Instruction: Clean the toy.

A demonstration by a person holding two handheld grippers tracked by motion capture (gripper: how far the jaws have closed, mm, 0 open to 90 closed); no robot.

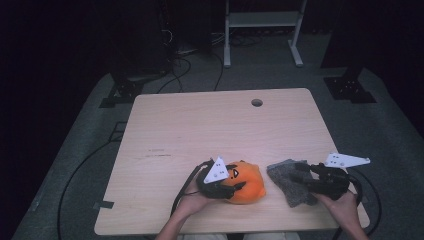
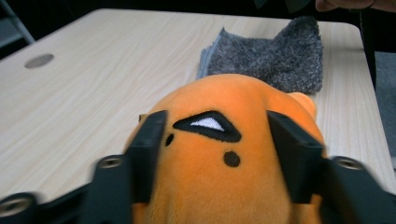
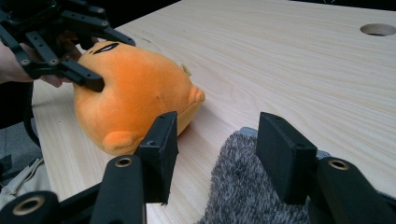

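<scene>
A pale wood-grain tabletop (image 1: 200, 130) with rounded corners and a round cable hole (image 1: 257, 102) toward its far edge stands on grey floor (image 1: 390, 130) in a dark room — black cables snake over the floor at 11 o'clock, and a white frame (image 1: 262, 30) stands beyond the table at 12 o'clock.

An orange plush (image 1: 247, 182) lies near the front edge, at about 6 o'clock on the surface. The left gripper (image 1: 235, 182) comes at it from 9 o'clock; in the left gripper view its jaws are clamped on the plush (image 2: 210, 172), one pad pressing each side by the stitched eye.

A grey cloth (image 1: 292, 182) lies just beside the plush, at 3 o'clock from it. The right gripper (image 1: 300, 172) rests over the cloth's right part. In the right gripper view its jaws stand apart above the fuzzy cloth (image 3: 243, 186) — nothing is pinched between them.
</scene>
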